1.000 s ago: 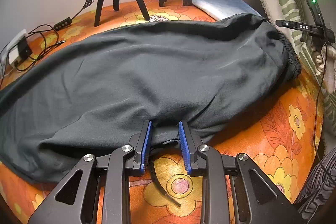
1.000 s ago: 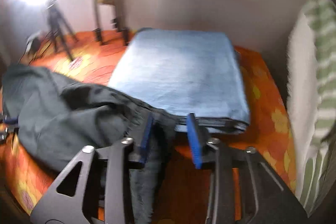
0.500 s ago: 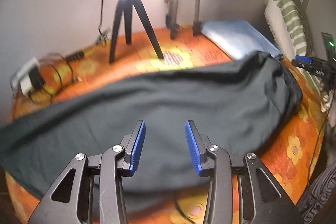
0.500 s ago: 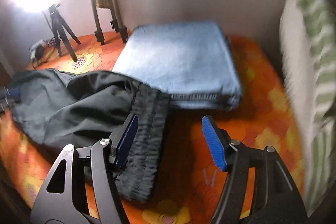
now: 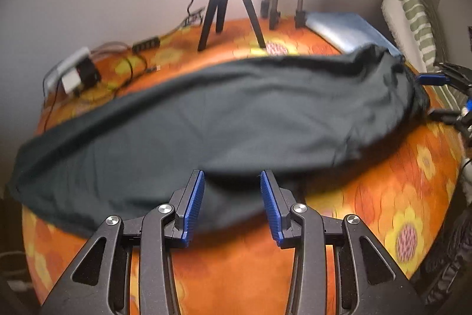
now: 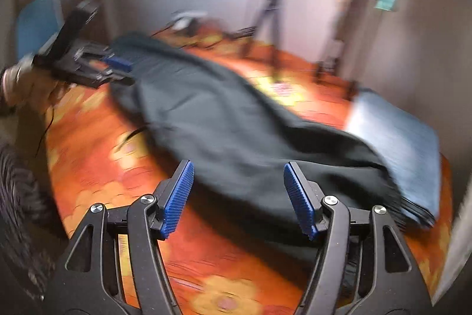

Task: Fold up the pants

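Dark grey-green pants lie folded lengthwise across our orange flowered bed, waistband end by the blue folded cloth, both claws empty above them. Left claw stands partly spread over the near long edge, nothing between its blue pads; right claw stands wide over the waistband end; each has just been opening. For the crosswise fold ahead, we judge it best to pinch all layers at one end together and carry them level toward the other end.

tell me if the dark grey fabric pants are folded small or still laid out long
Laid out long: the dark grey fabric pants stretch across the orange floral cover, neither gripper holding them.
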Demonstrator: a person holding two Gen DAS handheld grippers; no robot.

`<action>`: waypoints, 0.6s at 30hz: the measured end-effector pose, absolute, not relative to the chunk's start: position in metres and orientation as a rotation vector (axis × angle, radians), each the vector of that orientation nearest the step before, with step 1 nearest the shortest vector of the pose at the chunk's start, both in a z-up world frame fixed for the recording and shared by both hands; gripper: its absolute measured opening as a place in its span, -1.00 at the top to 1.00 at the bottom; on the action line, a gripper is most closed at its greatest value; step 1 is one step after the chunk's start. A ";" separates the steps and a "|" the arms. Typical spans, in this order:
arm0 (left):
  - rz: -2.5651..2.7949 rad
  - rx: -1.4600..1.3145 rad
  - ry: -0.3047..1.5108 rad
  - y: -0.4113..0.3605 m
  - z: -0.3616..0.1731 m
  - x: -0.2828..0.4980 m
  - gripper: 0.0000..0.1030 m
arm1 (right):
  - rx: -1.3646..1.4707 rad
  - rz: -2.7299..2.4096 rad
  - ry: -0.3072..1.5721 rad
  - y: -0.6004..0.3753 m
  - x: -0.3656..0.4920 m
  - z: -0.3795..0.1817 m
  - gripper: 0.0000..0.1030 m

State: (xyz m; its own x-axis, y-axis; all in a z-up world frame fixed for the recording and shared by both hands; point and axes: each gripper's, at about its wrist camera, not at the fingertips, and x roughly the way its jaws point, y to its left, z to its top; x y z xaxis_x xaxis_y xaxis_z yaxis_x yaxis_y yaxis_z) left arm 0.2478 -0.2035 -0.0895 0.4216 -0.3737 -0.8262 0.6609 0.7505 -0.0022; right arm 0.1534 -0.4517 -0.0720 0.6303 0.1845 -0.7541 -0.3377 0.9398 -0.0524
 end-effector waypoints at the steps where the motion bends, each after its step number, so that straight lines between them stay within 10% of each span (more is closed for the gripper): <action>1: -0.670 0.348 0.935 -0.201 -0.091 0.244 0.26 | -0.232 0.326 0.850 -0.435 0.157 -0.079 -0.29; 10: -0.746 0.389 0.996 -0.207 -0.121 0.213 0.26 | -0.460 0.347 0.905 -0.352 0.192 -0.132 -0.28; 14: -0.775 0.412 1.001 -0.220 -0.131 0.212 0.26 | -0.364 0.345 0.963 -0.365 0.217 -0.135 0.84; 18: -0.780 0.419 1.002 -0.232 -0.138 0.218 0.26 | -0.301 0.311 0.956 -0.384 0.229 -0.129 0.90</action>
